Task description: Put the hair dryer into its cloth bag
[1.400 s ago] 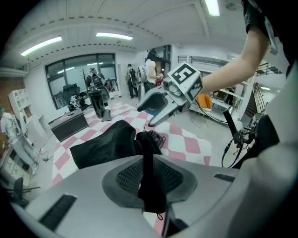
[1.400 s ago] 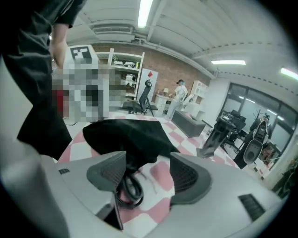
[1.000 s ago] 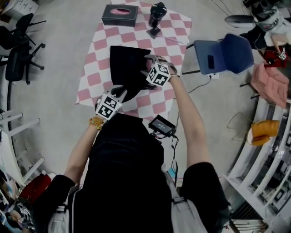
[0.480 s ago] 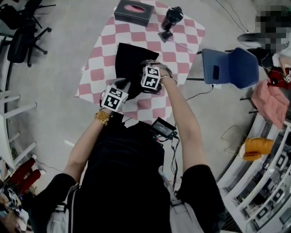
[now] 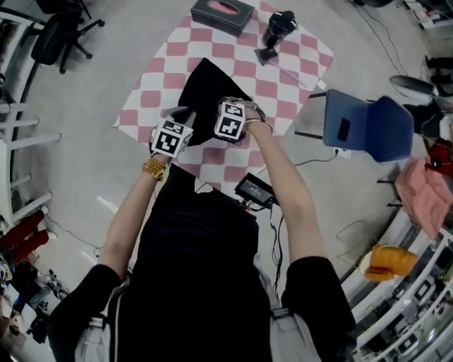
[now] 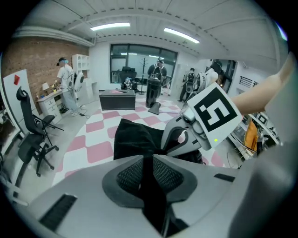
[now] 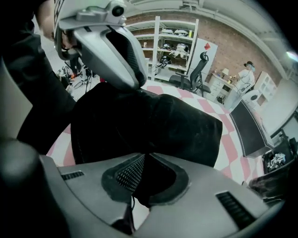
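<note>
My left tongs [image 6: 148,173] are clamped on a fold of the black bag [image 5: 207,90], the dark cloth pinched flat between the meshed pads. My right tongs [image 7: 143,180] have just been closing, and their pads now press on the bag's cloth too, a thin string hanging below them. Both tongs point steeply down at the desk's [image 5: 154,76] near side, close beside each other, and each grips the bag's near edge. The bag lies over the middle of the desk, on its pink and white checks, with its far end reaching towards the desk's far side and its near end lifted and bunched between my tongs. The dryer [image 5: 277,32] stands upright by the desk's far right corner, well apart from the bag and outside it. A dark box [image 5: 221,15] sits at the desk's far edge. A blue chair [image 5: 371,126] stands off the desk's right side.
</note>
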`<state>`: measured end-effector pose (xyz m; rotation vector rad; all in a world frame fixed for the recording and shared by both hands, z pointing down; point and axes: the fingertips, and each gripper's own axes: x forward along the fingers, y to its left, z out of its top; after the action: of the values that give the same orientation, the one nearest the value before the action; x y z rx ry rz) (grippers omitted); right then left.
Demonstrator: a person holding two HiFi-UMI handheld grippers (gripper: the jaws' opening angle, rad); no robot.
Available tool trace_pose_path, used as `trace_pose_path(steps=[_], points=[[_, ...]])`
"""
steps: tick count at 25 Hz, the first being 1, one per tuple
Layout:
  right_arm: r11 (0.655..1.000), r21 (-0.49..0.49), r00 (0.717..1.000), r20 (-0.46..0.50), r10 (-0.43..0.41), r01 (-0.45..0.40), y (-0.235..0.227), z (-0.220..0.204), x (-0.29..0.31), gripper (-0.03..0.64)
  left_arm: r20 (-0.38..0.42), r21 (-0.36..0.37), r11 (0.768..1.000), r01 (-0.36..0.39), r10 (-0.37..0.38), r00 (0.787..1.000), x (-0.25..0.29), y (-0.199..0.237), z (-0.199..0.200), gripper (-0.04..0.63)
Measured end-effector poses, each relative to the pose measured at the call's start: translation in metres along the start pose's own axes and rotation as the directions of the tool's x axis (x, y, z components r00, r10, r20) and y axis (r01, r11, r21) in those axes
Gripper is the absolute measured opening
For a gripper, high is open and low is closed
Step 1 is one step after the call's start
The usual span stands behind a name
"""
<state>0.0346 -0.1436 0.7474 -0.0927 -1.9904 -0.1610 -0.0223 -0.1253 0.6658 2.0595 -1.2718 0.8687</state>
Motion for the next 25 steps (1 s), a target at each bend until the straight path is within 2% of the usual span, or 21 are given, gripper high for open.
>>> trace_pose_path(steps=[3, 6, 10, 14, 19, 20, 22, 25], points=[[0.998, 0.035, 0.998, 0.028, 0.050, -0.051, 0.018, 0.003, -0.009, 0.034, -0.003, -0.010, 1.000, -0.015, 0.015, 1.000, 0.003, 0.000, 0.002, 0.069], [0.997, 0.015, 0.996, 0.045, 0.071, -0.072, 0.035, 0.007, -0.014, 0.034, -0.006, -0.009, 0.999, -0.035, 0.035, 0.999, 0.004, -0.001, 0.006, 0.069], [0.999, -0.020, 0.996, 0.077, 0.036, -0.035, 0.050, 0.009, -0.017, 0.035, -0.014, 0.071, 0.997, -0.042, 0.043, 0.999, 0.006, -0.007, 0.006, 0.069], [0.998, -0.059, 0.993, 0.116, 0.027, -0.020, 0.042, 0.011, -0.026, 0.039, 0.025, 0.141, 0.988, -0.061, 0.058, 0.998, 0.002, -0.004, 0.012, 0.068], [0.993, -0.093, 0.984, 0.161, 0.081, -0.067, 0.025, 0.015, -0.057, 0.114, 0.057, 0.137, 0.989, -0.046, 0.038, 0.998, 0.002, -0.003, 0.012, 0.069], [0.996, -0.069, 0.982, 0.179, 0.061, -0.049, 0.013, 0.017, -0.063, 0.120, 0.061, 0.138, 0.990, -0.040, 0.032, 0.998, 0.004, -0.002, 0.012, 0.069], [0.999, -0.002, 0.979, 0.201, -0.031, 0.032, -0.018, 0.022, -0.069, 0.121, 0.061, 0.140, 0.989, -0.035, 0.027, 0.998, 0.005, -0.002, 0.010, 0.069], [0.990, 0.013, 0.980, 0.141, -0.139, 0.138, -0.040, 0.024, -0.043, 0.134, 0.050, 0.145, 0.989, -0.035, 0.028, 0.998, 0.006, -0.005, 0.005, 0.069]])
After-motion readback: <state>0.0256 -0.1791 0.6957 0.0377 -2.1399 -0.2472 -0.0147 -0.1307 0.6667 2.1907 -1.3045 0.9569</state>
